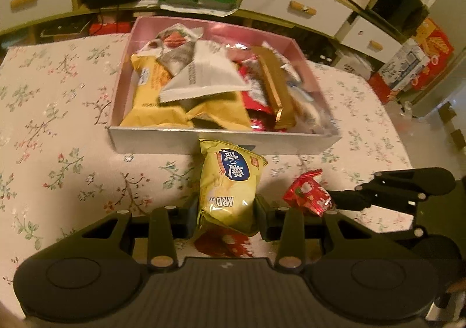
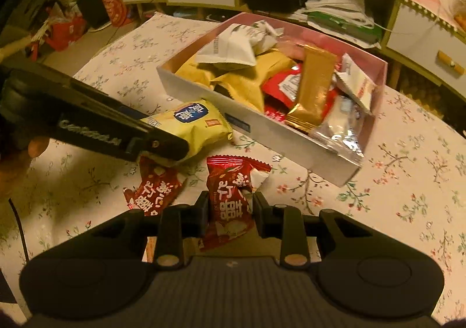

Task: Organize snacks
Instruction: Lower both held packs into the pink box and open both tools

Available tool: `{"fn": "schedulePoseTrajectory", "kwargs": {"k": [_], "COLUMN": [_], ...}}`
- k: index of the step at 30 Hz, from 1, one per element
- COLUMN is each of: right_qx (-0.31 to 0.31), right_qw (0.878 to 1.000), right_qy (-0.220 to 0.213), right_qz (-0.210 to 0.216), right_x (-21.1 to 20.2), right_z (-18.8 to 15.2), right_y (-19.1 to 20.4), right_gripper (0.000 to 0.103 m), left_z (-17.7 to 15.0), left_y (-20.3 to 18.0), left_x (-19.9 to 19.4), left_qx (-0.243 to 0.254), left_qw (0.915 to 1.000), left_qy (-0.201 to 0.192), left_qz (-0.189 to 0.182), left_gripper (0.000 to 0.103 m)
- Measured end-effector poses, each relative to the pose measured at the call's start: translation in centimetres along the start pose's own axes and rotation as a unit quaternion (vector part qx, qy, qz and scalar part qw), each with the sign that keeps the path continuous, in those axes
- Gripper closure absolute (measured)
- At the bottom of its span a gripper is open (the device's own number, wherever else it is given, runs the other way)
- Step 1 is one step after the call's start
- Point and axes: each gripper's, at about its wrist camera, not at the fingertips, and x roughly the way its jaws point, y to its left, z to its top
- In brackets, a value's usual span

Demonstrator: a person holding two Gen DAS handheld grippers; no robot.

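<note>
Beside the half-filled pink-lined box (image 1: 186,140), the left gripper (image 1: 225,211) pinches a yellow cracker packet (image 1: 230,185) and the right gripper (image 2: 230,211) squeezes a red candy packet (image 2: 230,199), seemingly for boxing.

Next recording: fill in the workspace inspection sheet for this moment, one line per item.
Surface: table under a floral cloth.
Job's things: open box piled with snack packets; yellow cracker packet just in front of it; red snack packet nearer the camera; second red packet lying on the cloth.
Clutter: nothing seen on the table besides snacks.
Grippers: left gripper shut on the yellow cracker packet; right gripper with the red snack packet between its fingers, pads at its sides.
Cables: thin white cord hanging over the shelf papers.
Surroundings: white drawer unit, stacked papers, cartons on the floor.
</note>
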Motion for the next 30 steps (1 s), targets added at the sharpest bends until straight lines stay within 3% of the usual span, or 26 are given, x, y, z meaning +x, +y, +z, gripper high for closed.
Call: {"fn": "schedulePoseTrajectory", "kwargs": {"k": [14, 22, 30], "right_qx": [0.089, 0.168, 0.223], "right_qw": [0.996, 0.984, 0.973], "right_qy": [-0.028, -0.040, -0.058], "right_qz": [-0.005, -0.030, -0.023], "right_x": [-3.3, -3.6, -3.5], "right_z": [0.7, 0.6, 1.5], "right_y": [-3.8, -6.7, -7.9], "right_gripper": [0.075, 0.075, 0.075], "left_z": [1.2, 2.6, 4.3], "left_y": [-1.3, -1.4, -3.1], "left_x": [-2.0, -2.2, -0.6], "left_qx": [0.006, 0.005, 0.030], "left_qw": [0.9984, 0.9969, 0.9953], "left_qy": [-0.042, -0.071, -0.089], "left_qz": [-0.038, -0.032, -0.024], "left_gripper": [0.058, 0.058, 0.058]}}
